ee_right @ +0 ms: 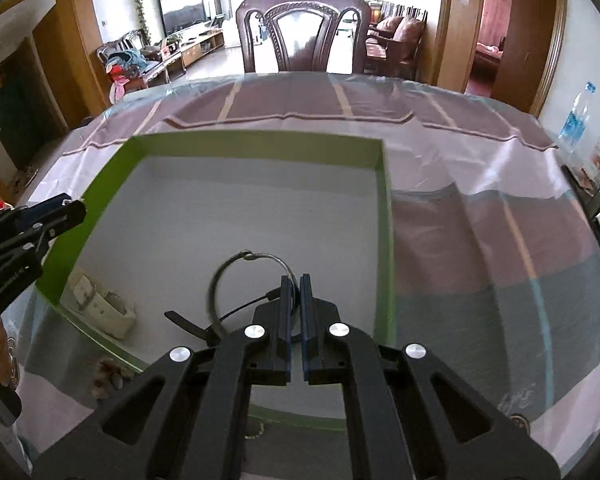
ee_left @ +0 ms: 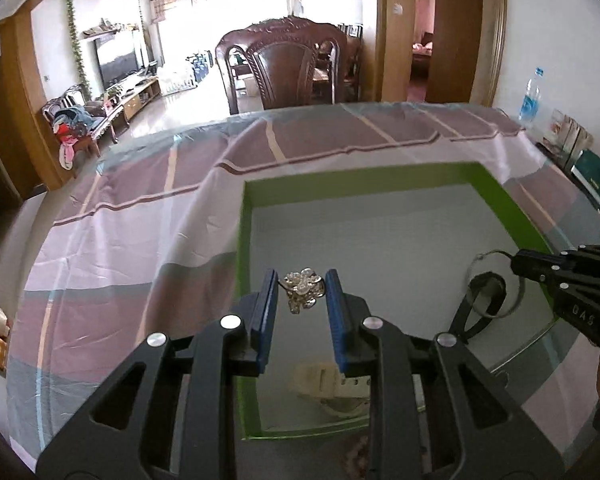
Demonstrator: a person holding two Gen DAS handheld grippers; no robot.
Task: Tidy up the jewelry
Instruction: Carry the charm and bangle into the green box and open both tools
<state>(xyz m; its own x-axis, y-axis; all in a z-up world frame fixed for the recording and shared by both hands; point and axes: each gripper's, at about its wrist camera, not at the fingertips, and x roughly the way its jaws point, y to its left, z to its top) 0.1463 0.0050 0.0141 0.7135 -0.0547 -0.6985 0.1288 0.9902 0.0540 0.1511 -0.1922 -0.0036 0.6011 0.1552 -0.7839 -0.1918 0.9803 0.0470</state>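
We are holding a silvery flower-cluster brooch [ee_left: 303, 289] between the left gripper's [ee_left: 302, 292] partly spread fingers and pinching a thin metal hoop [ee_right: 256, 276] in the right gripper's [ee_right: 296, 284] pressed-together fingers, both over the green-walled white-floored box [ee_left: 244, 240], so either piece risks slipping out and dropping askew.

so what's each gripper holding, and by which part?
Left gripper: flower-shaped brooch, by its sides. Right gripper: thin silver bangle, by its rim.
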